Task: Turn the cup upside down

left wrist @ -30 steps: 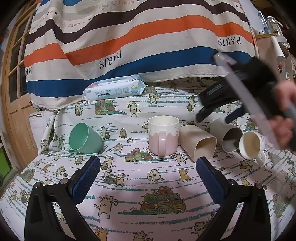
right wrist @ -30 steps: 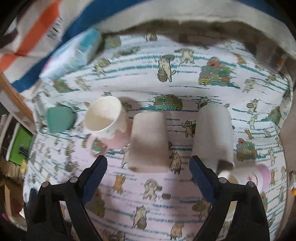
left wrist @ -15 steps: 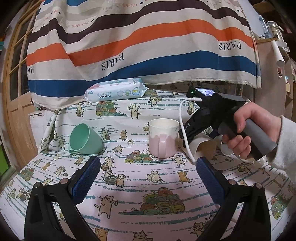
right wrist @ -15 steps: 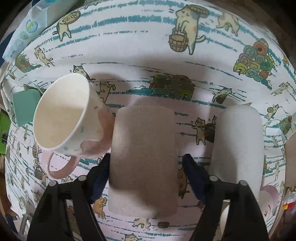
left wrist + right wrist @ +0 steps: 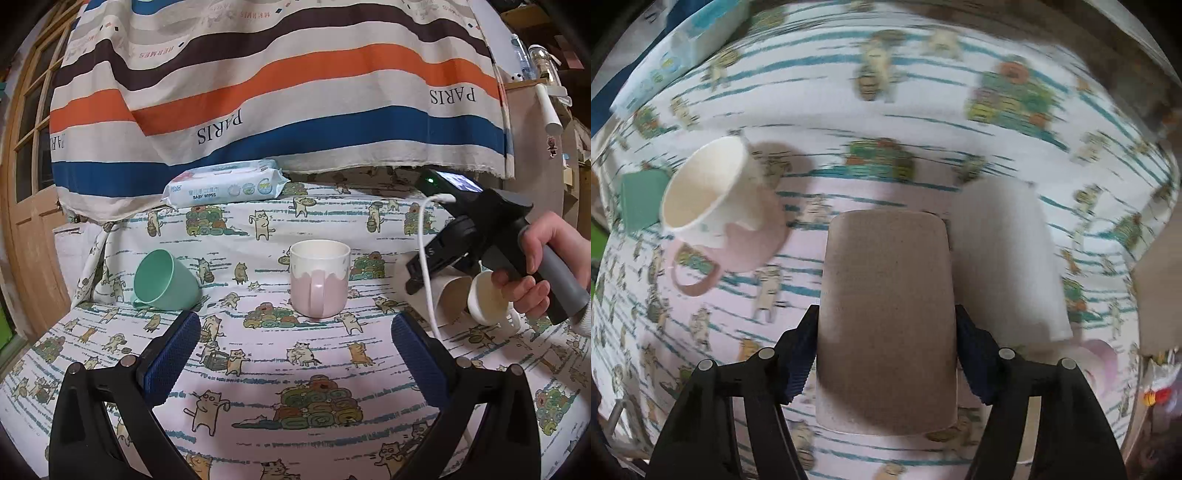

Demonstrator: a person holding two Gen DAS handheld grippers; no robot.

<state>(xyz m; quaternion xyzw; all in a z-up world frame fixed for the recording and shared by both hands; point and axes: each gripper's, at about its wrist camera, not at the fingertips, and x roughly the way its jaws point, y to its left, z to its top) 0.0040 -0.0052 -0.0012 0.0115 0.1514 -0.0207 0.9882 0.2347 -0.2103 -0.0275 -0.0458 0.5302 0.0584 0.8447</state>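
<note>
With your right gripper (image 5: 886,354) clamped on the matte tan squarish tumbler (image 5: 886,314) at centre frame, lift clear before rotating it mouth-down, avoiding the pink-and-white ceramic mug (image 5: 716,206) at left; your left gripper (image 5: 295,354) hangs released.

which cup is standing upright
The pink-and-white mug, mouth up, handle facing the left camera. The green cup and beige cup lie on their sides.
</note>
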